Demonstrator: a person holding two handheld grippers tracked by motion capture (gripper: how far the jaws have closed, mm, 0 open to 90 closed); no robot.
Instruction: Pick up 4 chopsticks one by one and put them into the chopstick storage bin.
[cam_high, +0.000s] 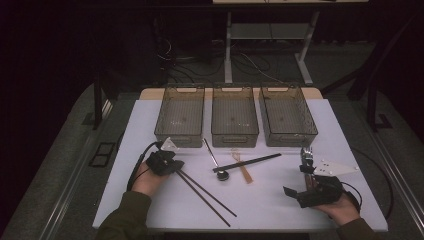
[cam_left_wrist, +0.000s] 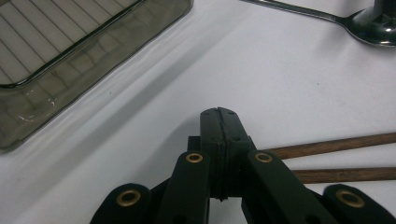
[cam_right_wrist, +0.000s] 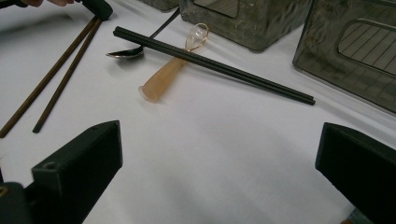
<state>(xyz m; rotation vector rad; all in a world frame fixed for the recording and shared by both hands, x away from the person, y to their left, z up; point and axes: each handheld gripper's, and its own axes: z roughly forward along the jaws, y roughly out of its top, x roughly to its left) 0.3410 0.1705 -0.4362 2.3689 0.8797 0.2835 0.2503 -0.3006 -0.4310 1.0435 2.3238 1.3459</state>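
My left gripper (cam_high: 176, 167) (cam_left_wrist: 219, 112) is shut, its jaws pressed together over the near ends of two brown chopsticks (cam_high: 205, 192) (cam_left_wrist: 336, 144) (cam_right_wrist: 56, 74) that lie flat on the white table; I see nothing between the jaws. My right gripper (cam_high: 298, 179) (cam_right_wrist: 219, 163) stands wide open and empty at the front right, pointing toward the middle. There lie a pair of black chopsticks (cam_high: 247, 162) (cam_right_wrist: 215, 65) across an amber translucent spoon (cam_high: 242, 167) (cam_right_wrist: 170, 74), and a metal spoon (cam_high: 215, 160) (cam_left_wrist: 373, 23) (cam_right_wrist: 126, 52).
Three smoky transparent bins stand side by side at the back of the table: left (cam_high: 181, 115) (cam_left_wrist: 56, 60), middle (cam_high: 234, 115), right (cam_high: 287, 115) (cam_right_wrist: 355, 51). All look empty. Bare white table (cam_high: 280, 210) spreads between my two grippers.
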